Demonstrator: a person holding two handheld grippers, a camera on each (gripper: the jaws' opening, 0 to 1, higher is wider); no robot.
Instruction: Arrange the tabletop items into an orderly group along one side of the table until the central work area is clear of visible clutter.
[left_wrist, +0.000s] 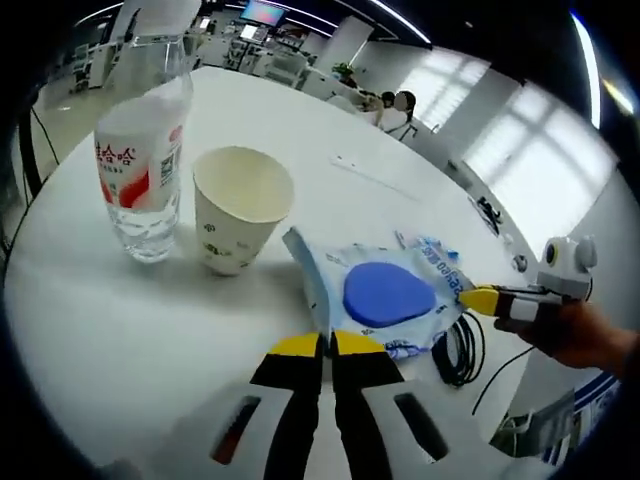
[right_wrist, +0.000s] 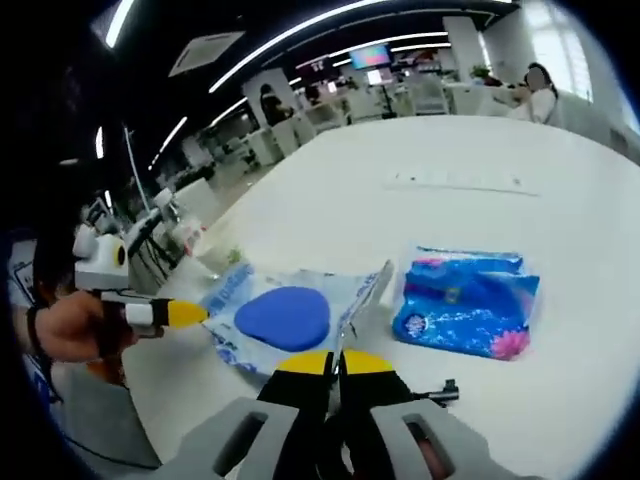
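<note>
**Wipe packet pinched from both ends on the white table**

White tabletop (left_wrist: 90, 330) is seen against an open office lit by ceiling strips, with desks and seated people far behind. In the left gripper view, a clear water bottle (left_wrist: 143, 165) with a red-and-white label stands upright at the far left, and a paper cup (left_wrist: 238, 222), open side up, stands just beside it on the right. Nearer the middle lies a flat clear packet with a blue oval patch (left_wrist: 385, 292) (its printed lettering is too small to be read). The left gripper (left_wrist: 328, 345) is seen with its yellow-tipped jaws brought together on the near edge of this packet. A coiled black cable (left_wrist: 460, 352) lies just beside the packet on the right.

In the right gripper view, the right gripper (right_wrist: 336, 362) is likewise closed on the packet's edge (right_wrist: 285, 318), while the left gripper (right_wrist: 185, 315), held in a hand (right_wrist: 70, 328), is seen pinching the opposite corner. A blue tissue pack (right_wrist: 465, 300) lies flat to the right, near the packet but apart from it.
</note>
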